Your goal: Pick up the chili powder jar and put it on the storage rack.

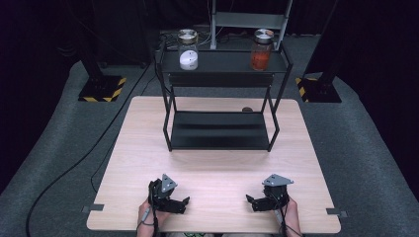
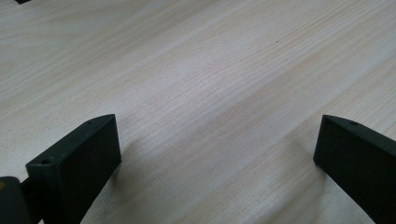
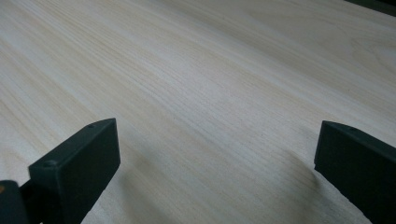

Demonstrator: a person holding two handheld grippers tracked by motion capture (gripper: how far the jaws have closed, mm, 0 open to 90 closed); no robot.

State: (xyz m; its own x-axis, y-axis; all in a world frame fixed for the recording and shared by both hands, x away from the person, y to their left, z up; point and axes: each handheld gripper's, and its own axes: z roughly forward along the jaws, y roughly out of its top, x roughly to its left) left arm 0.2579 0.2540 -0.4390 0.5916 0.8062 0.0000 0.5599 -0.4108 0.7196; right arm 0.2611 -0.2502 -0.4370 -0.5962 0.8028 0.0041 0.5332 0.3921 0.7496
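A black two-level metal shelf (image 1: 221, 129) stands at the back of the wooden table (image 1: 133, 163). On its top level sit a glass jar with white contents (image 1: 188, 49) at the left and a glass jar with orange contents (image 1: 261, 49) at the right. My left gripper (image 1: 185, 203) rests near the table's front edge, left of centre, open with nothing between its jaws; it hovers close over bare wood (image 2: 215, 116). My right gripper (image 1: 251, 201) rests at the front, right of centre, also open and empty over bare wood (image 3: 215, 112). The two grippers point toward each other.
A small dark round thing (image 1: 247, 109) lies on the table behind the shelf's lower level. Black stands with yellow-striped bases (image 1: 101, 89) rise from the grey carpet at both back corners. A black cable (image 1: 74, 163) runs over the floor at the left.
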